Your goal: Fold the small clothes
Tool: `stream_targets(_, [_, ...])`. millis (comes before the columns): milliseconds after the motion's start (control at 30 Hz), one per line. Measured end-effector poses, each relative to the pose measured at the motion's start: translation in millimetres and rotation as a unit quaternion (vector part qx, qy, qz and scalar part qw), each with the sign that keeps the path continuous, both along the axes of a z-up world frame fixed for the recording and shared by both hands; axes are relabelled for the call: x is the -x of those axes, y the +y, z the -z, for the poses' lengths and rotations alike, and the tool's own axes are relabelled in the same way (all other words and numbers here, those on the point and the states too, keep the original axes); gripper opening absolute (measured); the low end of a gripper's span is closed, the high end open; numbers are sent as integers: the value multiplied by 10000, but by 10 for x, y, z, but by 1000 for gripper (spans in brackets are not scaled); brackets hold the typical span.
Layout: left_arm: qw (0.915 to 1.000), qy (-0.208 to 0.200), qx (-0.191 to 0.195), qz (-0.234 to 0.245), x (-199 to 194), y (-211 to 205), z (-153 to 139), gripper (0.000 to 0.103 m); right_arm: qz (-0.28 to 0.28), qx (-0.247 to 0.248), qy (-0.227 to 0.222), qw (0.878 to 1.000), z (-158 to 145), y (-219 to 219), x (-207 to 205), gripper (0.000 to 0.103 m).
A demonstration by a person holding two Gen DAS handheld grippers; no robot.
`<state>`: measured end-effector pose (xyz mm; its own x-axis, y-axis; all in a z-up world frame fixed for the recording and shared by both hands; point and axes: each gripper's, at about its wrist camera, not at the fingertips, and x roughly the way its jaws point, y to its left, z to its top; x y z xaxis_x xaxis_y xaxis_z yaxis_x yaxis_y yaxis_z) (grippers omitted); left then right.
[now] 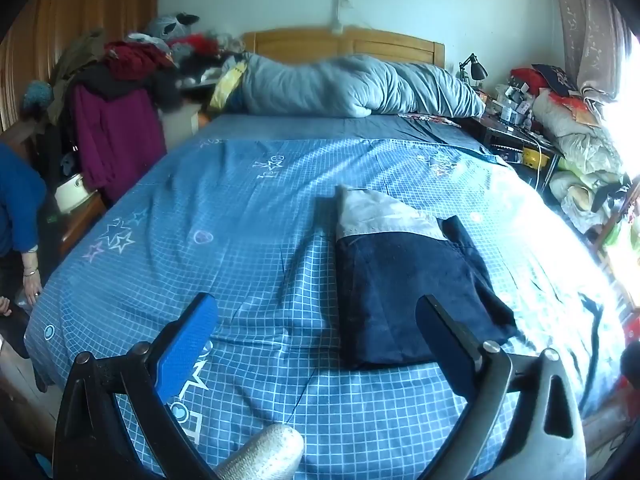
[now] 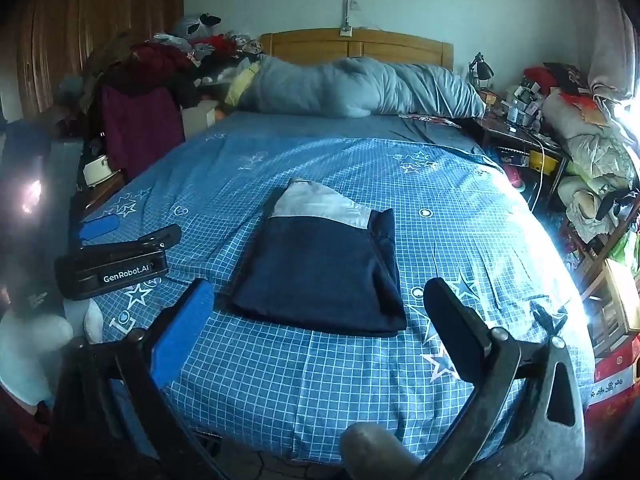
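The navy garment [image 2: 320,264] lay folded near the bed [image 2: 280,380] front edge; both the left gripper [image 1: 316,320] and right gripper [image 2: 320,304] were wide open, empty.

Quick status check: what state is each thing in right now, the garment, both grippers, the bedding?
Navy and grey garment: folded into a flat rectangle, lying on the bed, nothing gripping it.
Left gripper: open, empty, held above the sheet.
Right gripper: open, empty, near edge of garment between its fingers in view.
Blue checked sheet: spread flat, slightly creased.
Grey duvet: bunched up against the headboard.
Desk lamp: seems unlit.
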<state>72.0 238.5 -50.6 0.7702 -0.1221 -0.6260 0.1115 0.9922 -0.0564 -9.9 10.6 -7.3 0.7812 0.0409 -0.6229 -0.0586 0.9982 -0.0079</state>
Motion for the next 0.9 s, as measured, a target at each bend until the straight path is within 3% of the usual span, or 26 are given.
stream_targets(200, [9998,114,72,174,-13,-20,120,103,165,-45,205,9996,252,-181,27,103])
stream_targets(367, [9976,374,-281,520,-209,-462,392,103,547,-199,792,9952,890,-901,-121,103])
stream_targets(500, [9935,466,-413,955,-366,-1108,567,103,1074,-28,1013,9890,1291,-1896,-360,103])
stream_targets(700, [9810,570,-484,1791,-602,-2387,804,103,1615,454,1260,9777,1527,-3371,-906,103])
stream_targets(900, [9702,608,-643,2256,-738,-3610,934,103,1737,383,1663,9699,1866,-4003,-1221,103])
